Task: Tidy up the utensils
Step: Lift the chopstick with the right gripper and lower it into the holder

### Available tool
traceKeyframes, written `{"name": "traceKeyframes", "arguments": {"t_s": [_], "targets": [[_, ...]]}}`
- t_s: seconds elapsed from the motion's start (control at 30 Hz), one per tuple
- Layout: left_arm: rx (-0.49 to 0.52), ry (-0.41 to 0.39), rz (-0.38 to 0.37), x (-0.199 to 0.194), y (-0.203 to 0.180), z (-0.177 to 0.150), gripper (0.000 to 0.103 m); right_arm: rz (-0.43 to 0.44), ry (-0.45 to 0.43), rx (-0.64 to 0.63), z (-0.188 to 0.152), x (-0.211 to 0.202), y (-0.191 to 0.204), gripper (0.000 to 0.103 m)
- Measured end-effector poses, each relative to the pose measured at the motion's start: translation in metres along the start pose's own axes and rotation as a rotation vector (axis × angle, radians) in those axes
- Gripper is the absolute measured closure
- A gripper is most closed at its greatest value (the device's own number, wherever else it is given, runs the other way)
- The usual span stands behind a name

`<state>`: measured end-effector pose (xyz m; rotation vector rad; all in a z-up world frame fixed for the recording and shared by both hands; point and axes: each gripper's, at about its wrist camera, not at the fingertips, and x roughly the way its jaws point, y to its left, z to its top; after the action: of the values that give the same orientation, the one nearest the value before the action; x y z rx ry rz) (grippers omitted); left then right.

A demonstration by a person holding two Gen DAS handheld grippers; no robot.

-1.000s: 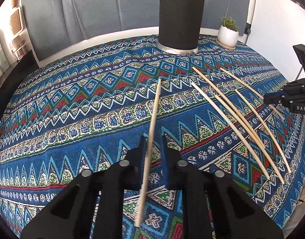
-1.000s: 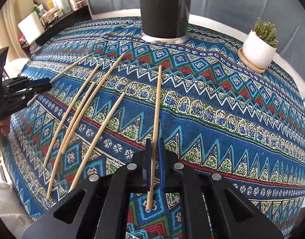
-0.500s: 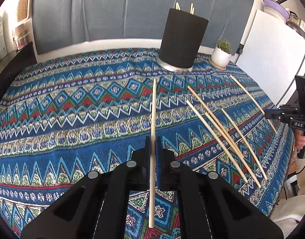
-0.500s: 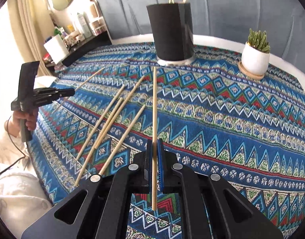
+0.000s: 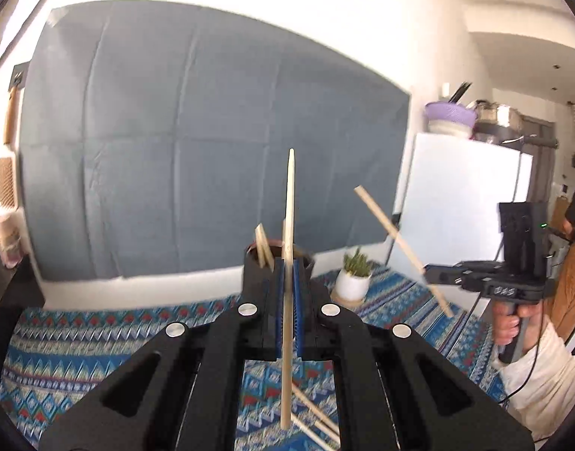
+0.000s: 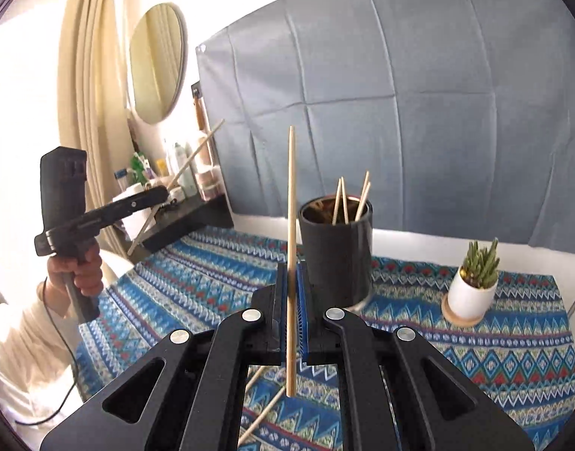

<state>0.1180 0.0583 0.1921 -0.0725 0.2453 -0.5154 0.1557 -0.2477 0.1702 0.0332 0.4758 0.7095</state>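
Chopsticks: left tool (image 5: 286, 282) and right tool (image 6: 292, 293) each clamp one chopstick (image 5: 288, 263) low on its shaft. Judged light, stiff, slippery. Holder (image 6: 336, 251) stands beyond both tools on the counter (image 6: 513, 357).

My left wrist view sits just behind the left gripper (image 5: 286, 278), raised off the table, facing almost level across the patterned cloth (image 5: 99, 338) at the grey backdrop (image 5: 174, 131). Right wrist view, same seat behind the right gripper (image 6: 292, 285), tipped a bit lower. Both share the black cup (image 6: 336, 248), the potted plant (image 6: 475, 282), cloth and backdrop. Each sees the other gripper out at its edge: the left view has it far right, the right view far left.
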Motion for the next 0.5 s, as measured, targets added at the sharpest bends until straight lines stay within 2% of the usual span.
{"name": "traceKeyframes", "arguments": {"t_s": [0.07, 0.13, 0.23, 0.33, 0.5], "targets": [[0.064, -0.086, -0.046, 0.004, -0.014, 0.011, 0.098, 0.012, -0.031, 0.002, 0.013, 0.010, 0.001, 0.098], [0.082, -0.141, -0.087, 0.012, -0.022, 0.020, 0.098, 0.000, -0.051, -0.009, 0.026, 0.023, 0.002, 0.098], [0.091, -0.224, -0.093, 0.026, -0.025, 0.031, 0.098, -0.040, -0.084, -0.012, 0.044, 0.040, 0.001, 0.098], [0.043, -0.280, -0.065, 0.047, -0.015, 0.038, 0.098, -0.079, -0.128, 0.015, 0.060, 0.055, -0.006, 0.098], [-0.090, -0.330, -0.009, 0.080, 0.018, 0.045, 0.098, -0.105, -0.245, 0.079, 0.081, 0.068, -0.023, 0.098]]}}
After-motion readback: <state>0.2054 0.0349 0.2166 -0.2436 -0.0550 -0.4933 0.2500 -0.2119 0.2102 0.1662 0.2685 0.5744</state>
